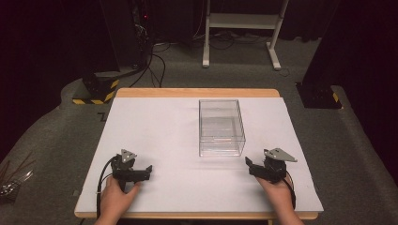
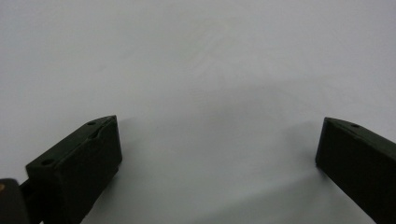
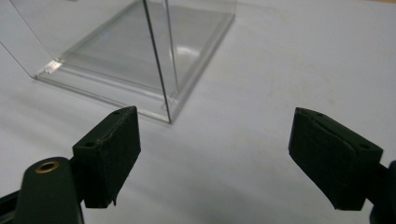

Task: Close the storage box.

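A clear plastic box (image 1: 221, 127) stands open-topped and empty on the white-covered table (image 1: 155, 122), right of centre. My right gripper (image 1: 248, 165) rests on the sheet just right of the box's near corner, jaws open and pointing left toward it. In the right gripper view the box (image 3: 140, 46) sits just beyond my right gripper (image 3: 215, 115), its near corner edge close to the left fingertip (image 3: 116, 135), with nothing between the jaws. My left gripper (image 1: 149, 169) lies at the near left, jaws toward the table's middle. Over bare white sheet, my left gripper (image 2: 219, 126) stands open and empty.
The table's wooden edge (image 1: 197, 92) shows at the far side. Beyond it on the grey carpet stand a white desk frame (image 1: 241, 21), a black stand with a yellow-black striped base (image 1: 96, 91) and loose cables (image 1: 157, 63). Thin tools (image 1: 11, 180) lie on the floor at left.
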{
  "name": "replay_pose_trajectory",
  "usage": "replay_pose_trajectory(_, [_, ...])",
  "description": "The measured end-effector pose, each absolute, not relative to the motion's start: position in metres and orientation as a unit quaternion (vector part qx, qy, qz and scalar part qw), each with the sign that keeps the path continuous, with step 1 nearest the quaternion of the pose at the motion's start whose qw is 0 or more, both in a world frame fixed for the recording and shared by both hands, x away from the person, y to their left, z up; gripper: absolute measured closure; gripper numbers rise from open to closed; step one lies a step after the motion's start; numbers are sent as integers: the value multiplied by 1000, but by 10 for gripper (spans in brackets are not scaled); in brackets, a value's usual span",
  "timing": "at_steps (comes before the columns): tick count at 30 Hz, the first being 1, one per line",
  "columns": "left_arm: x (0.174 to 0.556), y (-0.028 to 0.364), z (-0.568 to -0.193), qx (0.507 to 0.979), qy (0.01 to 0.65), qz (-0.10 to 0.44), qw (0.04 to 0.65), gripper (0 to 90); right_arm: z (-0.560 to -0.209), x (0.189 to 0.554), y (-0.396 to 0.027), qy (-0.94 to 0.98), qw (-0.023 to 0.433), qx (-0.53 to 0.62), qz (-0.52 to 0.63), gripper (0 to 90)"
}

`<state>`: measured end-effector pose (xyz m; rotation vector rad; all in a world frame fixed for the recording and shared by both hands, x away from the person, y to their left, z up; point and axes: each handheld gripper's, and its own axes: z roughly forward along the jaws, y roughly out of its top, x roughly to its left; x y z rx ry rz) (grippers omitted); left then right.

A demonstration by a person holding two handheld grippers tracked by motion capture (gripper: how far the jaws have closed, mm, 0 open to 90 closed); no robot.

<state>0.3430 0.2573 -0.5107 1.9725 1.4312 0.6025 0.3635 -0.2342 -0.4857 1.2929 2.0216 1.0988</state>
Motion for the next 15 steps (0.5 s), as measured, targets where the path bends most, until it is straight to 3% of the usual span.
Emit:
replay_pose_trajectory(11, [343, 257, -511, 747, 542, 229, 310, 6, -498, 353, -251, 751, 246, 481, 381, 183])
replay_pose_trajectory(15, [343, 257, -511, 747, 542, 229, 310, 6, -500, 352, -244, 766, 262, 466, 356, 232])
